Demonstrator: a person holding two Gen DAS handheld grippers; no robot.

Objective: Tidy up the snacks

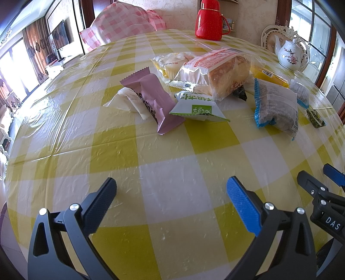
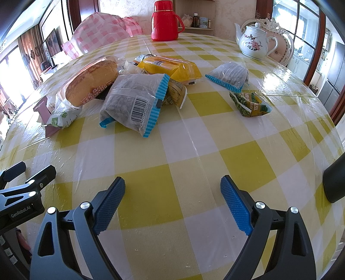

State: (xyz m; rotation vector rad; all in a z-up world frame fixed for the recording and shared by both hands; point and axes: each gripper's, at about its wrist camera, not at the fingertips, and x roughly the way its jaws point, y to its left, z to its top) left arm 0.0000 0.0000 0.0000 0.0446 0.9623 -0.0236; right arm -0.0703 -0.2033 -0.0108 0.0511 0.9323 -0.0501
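Yellow-and-white checked plastic covers the bench (image 1: 172, 183). Both tongs hang over its near edge, the left tongs (image 1: 171, 193) and the right tongs (image 2: 172, 191) each spread wide and empty. The snacks lie further back: a purple packet (image 1: 151, 97), a wrapped bread loaf (image 1: 220, 71), a blue-edged bag (image 2: 133, 103). A red flask (image 2: 165, 20) stands behind them.

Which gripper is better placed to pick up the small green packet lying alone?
Probably the right gripper: the small green packet lies right of the pile, on its side. The left gripper faces the purple packet. Both have open jaws.
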